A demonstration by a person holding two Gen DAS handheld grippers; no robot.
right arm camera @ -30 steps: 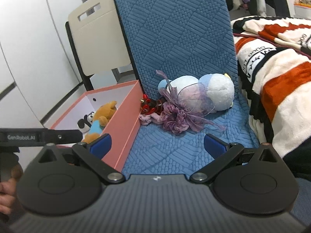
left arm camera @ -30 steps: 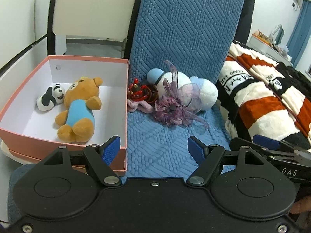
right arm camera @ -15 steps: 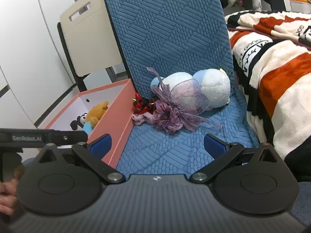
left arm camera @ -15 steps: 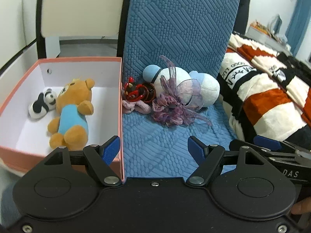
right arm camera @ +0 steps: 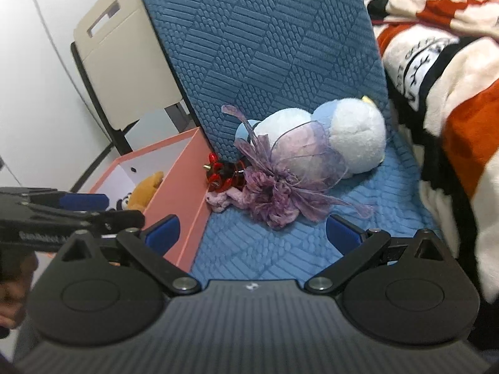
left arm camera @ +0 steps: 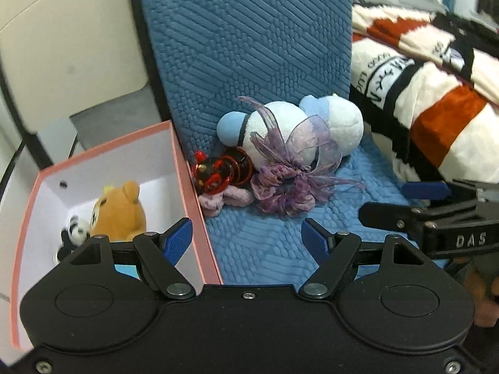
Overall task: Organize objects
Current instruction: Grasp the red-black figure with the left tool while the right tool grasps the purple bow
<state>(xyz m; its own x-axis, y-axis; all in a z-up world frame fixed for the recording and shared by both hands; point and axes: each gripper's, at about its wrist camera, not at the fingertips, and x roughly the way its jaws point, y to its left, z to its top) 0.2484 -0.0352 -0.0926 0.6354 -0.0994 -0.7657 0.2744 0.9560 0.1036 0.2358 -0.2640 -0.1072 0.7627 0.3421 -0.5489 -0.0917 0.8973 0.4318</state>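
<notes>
A pink cardboard box (left arm camera: 187, 168) is sitting at the left, against the edge of a blue quilted chair seat (left arm camera: 268, 249), with an orange teddy bear (left arm camera: 120, 210) and a small panda toy (left arm camera: 73, 237) lying inside it. The left gripper (left arm camera: 246, 237) is hovering over the box's near right wall and the seat, its blue-padded fingers (left arm camera: 177, 240) spread wide and holding nothing. Just right of the box wall, a red-and-black beaded trinket (left arm camera: 218, 171) is resting on a small pink plush (left arm camera: 224, 198), touching a purple ribbon scrunchie (left arm camera: 287, 187) that is leaning against a white-and-blue plush toy (left arm camera: 293, 124) at the chair's backrest. The right gripper (right arm camera: 252, 233) is hanging over the seat in front of the scrunchie, its fingers (right arm camera: 341, 233) likewise wide apart and empty. A striped orange, white and black blanket (left arm camera: 436, 109) is lying on the far right.
</notes>
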